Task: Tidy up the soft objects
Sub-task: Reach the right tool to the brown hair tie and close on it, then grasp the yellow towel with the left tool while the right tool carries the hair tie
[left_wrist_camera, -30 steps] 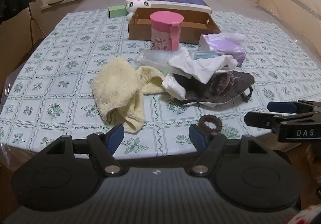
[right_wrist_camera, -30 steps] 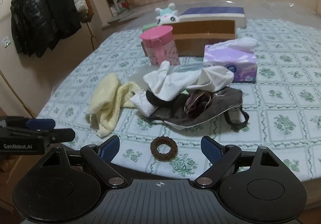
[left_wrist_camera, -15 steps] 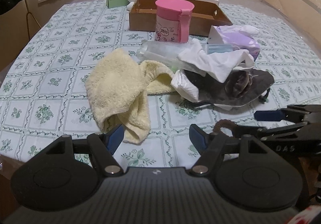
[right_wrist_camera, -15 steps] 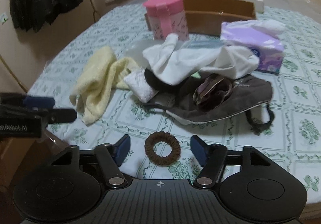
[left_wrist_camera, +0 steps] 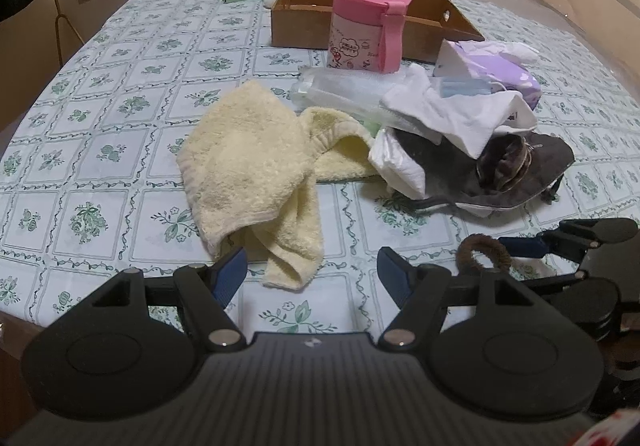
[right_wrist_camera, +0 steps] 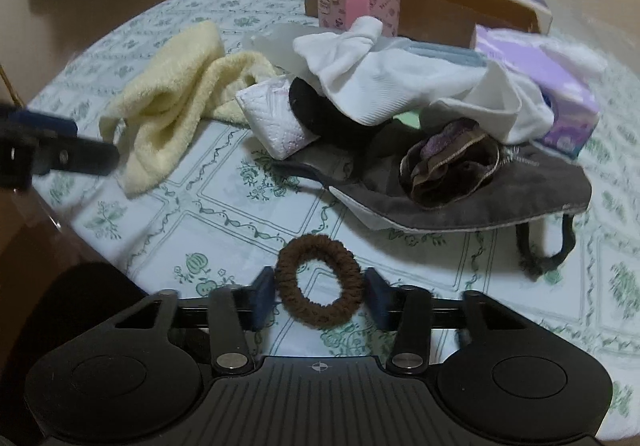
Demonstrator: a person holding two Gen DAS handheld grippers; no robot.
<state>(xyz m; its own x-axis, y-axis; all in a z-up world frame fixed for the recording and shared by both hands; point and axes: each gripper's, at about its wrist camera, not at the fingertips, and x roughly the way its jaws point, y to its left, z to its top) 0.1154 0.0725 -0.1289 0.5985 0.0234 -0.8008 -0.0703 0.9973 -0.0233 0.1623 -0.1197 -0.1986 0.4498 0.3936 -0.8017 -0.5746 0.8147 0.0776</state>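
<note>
Now the right gripper [right_wrist_camera: 319, 296] is coming low over the near edge of the tabletop [right_wrist_camera: 224, 206], and its fingers [right_wrist_camera: 262, 296] are closing around the brown hair tie [right_wrist_camera: 319, 280]. This tie is lying flat at the lower middle of the right wrist frame, one blue pad on each side of it. The pads seem to be just at its outer rim, but I cannot tell if they are pressing already. Probably the tie is being taken first because it is lying alone, apart from the pile, so nothing else is getting caught.

Meanwhile the left gripper [left_wrist_camera: 312, 272] is hanging with its fingers [left_wrist_camera: 230, 272] wide apart and nothing between them. It is pointing at the lower end of the yellow towel [left_wrist_camera: 248, 174], which is hanging down toward the bottom middle of the left wrist frame. I judge it is waiting there to take the towel next, since a loose corner is easy to pinch.

Other soft things are lying in a heap at the middle right of both frames: a white cloth [right_wrist_camera: 400, 82] is draped on top, a grey mask [right_wrist_camera: 480, 190] is under it with a dark scrunchie [right_wrist_camera: 448, 166] resting on it. Behind, a pink cup [left_wrist_camera: 368, 30] is standing upright in front of a cardboard box [left_wrist_camera: 300, 26], which may be serving as the place for sorting, though this is only my guess.
</note>
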